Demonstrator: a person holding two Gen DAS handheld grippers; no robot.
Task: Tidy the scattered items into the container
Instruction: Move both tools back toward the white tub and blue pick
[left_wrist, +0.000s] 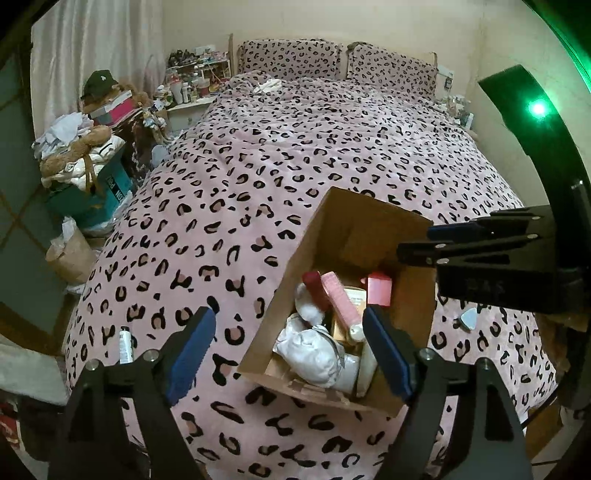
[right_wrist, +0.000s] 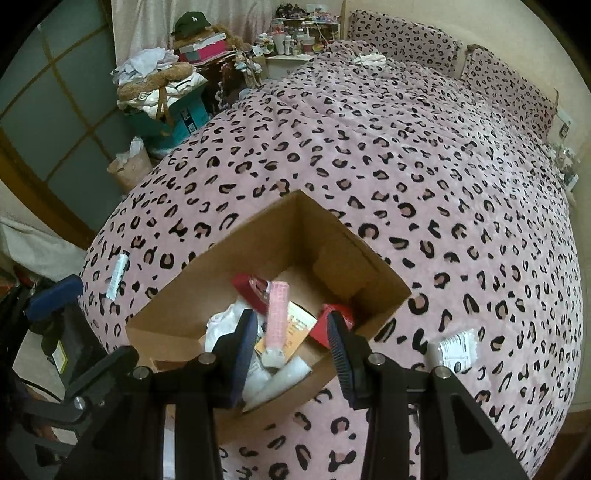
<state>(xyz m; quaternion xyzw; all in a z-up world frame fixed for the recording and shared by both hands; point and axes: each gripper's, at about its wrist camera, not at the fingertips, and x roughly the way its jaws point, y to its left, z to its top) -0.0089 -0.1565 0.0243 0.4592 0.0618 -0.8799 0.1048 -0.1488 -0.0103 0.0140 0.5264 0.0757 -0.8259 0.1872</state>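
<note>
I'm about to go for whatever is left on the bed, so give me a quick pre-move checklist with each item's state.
1. Left gripper open, nothing held: ok.
2. Right gripper open, nothing held: ok.
3. Cardboard box upright, top open: ok.
4. All items boxed: not ok; white tube lies on the bedspread left of the box, white packet to its right.
5. Small blue piece on the bedspread: cannot tell what it is.
</note>
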